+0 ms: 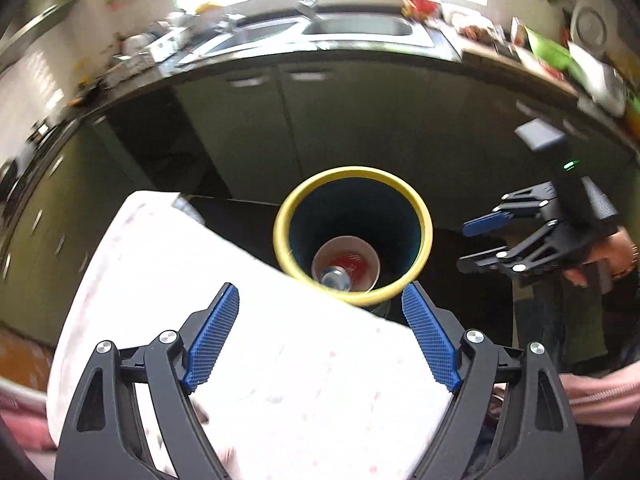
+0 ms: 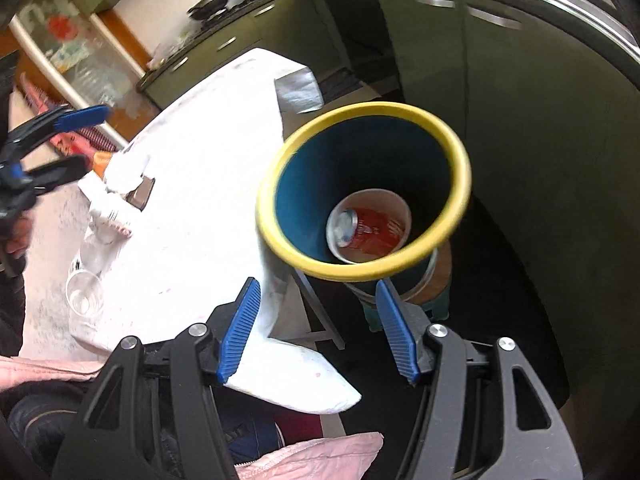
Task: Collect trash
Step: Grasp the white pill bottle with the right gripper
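Both claws spread wide, nothing between the fingers of either. Left claw [image 1: 320, 340] hangs over the near part of the white-clothed surface [image 1: 248, 320], pointing toward the bin; right claw [image 2: 318, 328] sits past the surface's edge, its right finger just below the bin rim at 6 o'clock. Bin [image 2: 362, 190]: blue inside, yellow rim, standing just beside the surface edge on the cabinet side. In the bin bottom lies a white cup [image 2: 370, 226] with a red can [image 2: 372, 230] lying on its side in it, silver end toward 9 o'clock in the right wrist view. Same pair shows in the left wrist view, can [image 1: 344, 270] low in the bin [image 1: 352, 236]. Right claw seen from the left camera at 3 o'clock [image 1: 484, 240], fingers apart, clear of the bin. Left claw seen from the right camera at 9 o'clock [image 2: 78, 138], also apart. Still on the surface: a clear plastic cup [image 2: 84, 294] near the 8 o'clock edge, and above it crumpled white wrappers [image 2: 116, 196] and a small dark flat item [image 2: 142, 194]; what that item is cannot be told. Dark green cabinets [image 2: 520, 140] behind the bin. Both views motion-blurred.
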The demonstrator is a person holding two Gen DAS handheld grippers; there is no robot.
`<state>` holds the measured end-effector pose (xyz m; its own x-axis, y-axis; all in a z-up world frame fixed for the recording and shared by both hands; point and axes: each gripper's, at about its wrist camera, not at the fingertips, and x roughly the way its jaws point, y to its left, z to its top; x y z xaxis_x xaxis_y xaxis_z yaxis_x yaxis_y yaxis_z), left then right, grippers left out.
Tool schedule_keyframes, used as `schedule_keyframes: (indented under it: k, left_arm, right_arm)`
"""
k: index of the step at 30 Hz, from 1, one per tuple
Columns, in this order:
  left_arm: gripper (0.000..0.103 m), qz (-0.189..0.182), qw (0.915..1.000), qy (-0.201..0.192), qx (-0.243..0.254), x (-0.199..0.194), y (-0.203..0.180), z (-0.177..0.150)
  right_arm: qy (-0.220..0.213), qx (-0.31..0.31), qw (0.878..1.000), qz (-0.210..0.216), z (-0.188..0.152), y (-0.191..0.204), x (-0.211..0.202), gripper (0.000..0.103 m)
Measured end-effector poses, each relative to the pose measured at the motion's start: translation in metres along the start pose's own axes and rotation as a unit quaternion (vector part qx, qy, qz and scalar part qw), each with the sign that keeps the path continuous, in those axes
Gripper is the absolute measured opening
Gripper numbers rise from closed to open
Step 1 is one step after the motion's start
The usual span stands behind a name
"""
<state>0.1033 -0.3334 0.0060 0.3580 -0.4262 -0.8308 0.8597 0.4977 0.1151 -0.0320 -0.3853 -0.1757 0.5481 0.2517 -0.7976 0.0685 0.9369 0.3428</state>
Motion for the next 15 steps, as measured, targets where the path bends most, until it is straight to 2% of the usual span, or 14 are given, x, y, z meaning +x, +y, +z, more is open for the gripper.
schedule_keyframes:
  k: [6, 9, 15]
  left_arm:
    - [0.089, 0.054, 0.9944, -0.053, -0.073, -0.081, 0.04, -0.079]
    - [0.091, 0.09, 0.9863, -0.073, -0.118, -0.121, 0.054, -0.132]
    - [0.094, 0.141, 0.9669, -0.091, -0.192, -0.168, 0.077, -0.217]
  right_arm:
    - [0.015, -0.078, 0.996, 0.032, 0.01, 0.071, 0.027, 0.057]
    - [0.021, -0.132, 0.99, 0.054, 0.018, 0.12, 0.049, 0.058]
    - [0.004, -0.222, 0.971, 0.088, 0.03, 0.209, 0.082, 0.062]
